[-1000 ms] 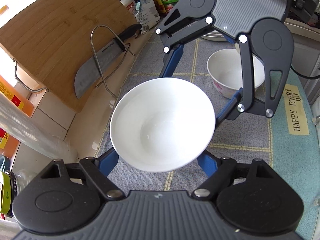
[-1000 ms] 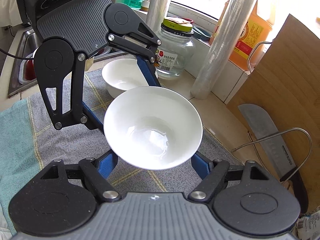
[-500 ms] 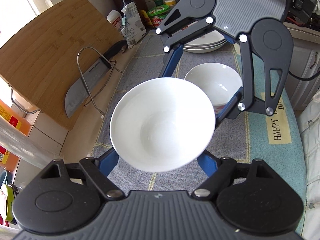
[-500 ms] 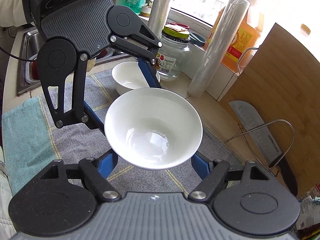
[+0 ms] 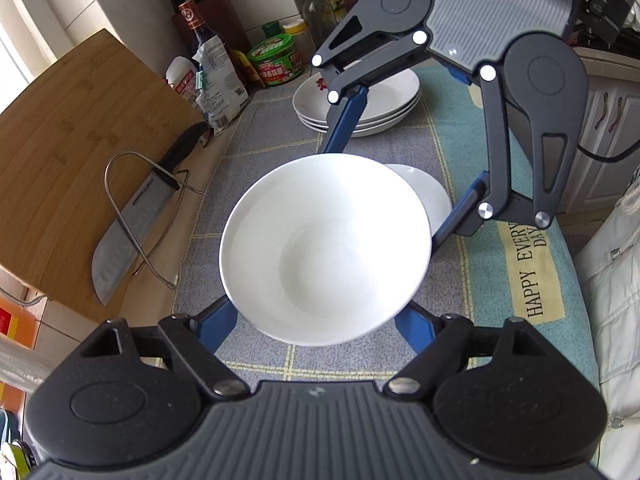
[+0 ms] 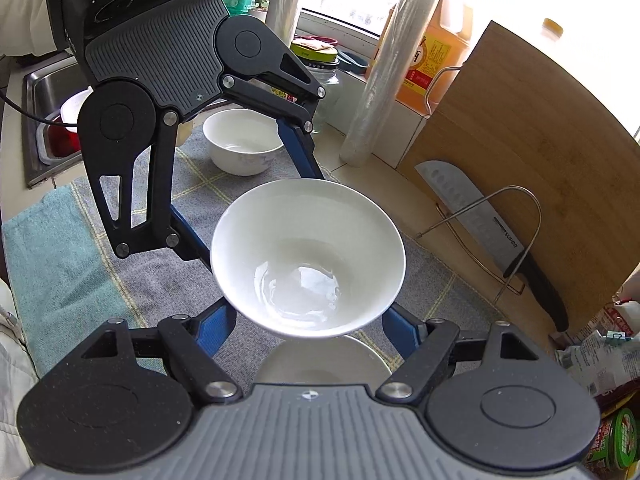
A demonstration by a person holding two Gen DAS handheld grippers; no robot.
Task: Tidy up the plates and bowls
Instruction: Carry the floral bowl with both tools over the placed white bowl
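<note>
A plain white bowl (image 5: 324,248) hangs above the checked cloth, gripped from opposite sides. My left gripper (image 5: 320,320) is shut on its near rim in the left wrist view, and my right gripper (image 5: 400,168) is shut on its far rim. In the right wrist view the bowl (image 6: 308,252) sits between the right gripper (image 6: 308,326) and the left gripper (image 6: 244,192). A second white bowl (image 5: 430,196) stands on the cloth, mostly hidden under the held one. Another bowl (image 6: 242,148) stands farther off. A stack of white plates (image 5: 384,108) lies beyond.
A bamboo cutting board (image 5: 72,152) leans at the wall with a cleaver (image 5: 128,228) in a wire stand. Bottles, jars and packets (image 5: 276,60) crowd the back corner. A sink (image 6: 44,120), a glass jar, cling-film rolls (image 6: 388,80) and an oil jug sit near the window.
Both grippers have carried the bowl together along the counter. The second bowl has slid under the held one in view, and the plate stack and back corner have come into sight.
</note>
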